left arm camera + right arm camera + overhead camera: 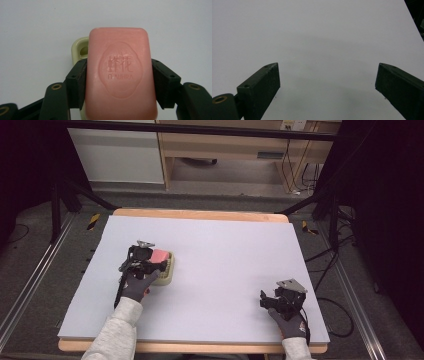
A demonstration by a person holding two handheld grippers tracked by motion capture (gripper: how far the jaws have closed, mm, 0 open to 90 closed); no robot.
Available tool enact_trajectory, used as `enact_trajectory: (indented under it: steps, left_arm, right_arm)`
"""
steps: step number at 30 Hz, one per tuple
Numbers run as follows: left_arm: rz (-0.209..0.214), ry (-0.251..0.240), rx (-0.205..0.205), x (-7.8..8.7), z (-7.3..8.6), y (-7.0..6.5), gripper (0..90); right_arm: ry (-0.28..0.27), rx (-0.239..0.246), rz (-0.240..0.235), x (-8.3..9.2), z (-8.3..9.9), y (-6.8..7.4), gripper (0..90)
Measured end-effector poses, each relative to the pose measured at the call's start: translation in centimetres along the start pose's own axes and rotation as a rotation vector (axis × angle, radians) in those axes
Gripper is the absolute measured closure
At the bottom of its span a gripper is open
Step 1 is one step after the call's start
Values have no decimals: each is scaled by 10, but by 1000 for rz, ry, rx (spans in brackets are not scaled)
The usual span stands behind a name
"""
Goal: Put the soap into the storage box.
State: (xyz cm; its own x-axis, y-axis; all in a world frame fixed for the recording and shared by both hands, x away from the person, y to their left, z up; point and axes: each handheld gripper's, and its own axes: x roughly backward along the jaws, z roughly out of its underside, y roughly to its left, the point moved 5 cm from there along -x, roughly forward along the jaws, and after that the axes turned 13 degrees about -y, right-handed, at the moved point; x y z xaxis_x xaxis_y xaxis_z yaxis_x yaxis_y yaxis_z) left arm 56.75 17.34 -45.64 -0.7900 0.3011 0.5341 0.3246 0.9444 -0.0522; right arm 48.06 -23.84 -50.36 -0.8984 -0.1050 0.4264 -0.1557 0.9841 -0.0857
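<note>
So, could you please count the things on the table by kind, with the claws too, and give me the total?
Pink soap bar: 1
Pale yellow-green soap dish: 1
Hand-held claws: 2, the left claw shut on the soap, the right claw open over the bare table
Total: 4

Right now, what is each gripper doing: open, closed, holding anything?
Left gripper: closed on the pink soap bar, over the pale green soap dish.
Right gripper: open, holding nothing, over the white table.
</note>
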Motion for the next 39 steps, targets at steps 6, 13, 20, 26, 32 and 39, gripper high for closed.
enact_trajectory:
  steps: [6,13,20,26,32,39]
  left_arm:
    - [0,20,-9,-9,3,-1,374]
    - [-4,15,-1,-12,5,3,374]
    - [-6,27,-6,-16,9,4,373]
    - [-9,40,-9,-19,12,3,374]
    - [-12,56,-15,-24,17,2,374]
    - [-20,59,-15,-25,18,3,374]
  right_arm:
    - [0,-1,2,0,0,0,61]
    - [-1,2,-4,0,0,1,61]
    - [3,2,-4,0,0,1,61]
    - [0,6,-3,0,0,0,61]
    - [2,3,-3,0,0,1,61]
    - [3,3,-4,0,0,1,61]
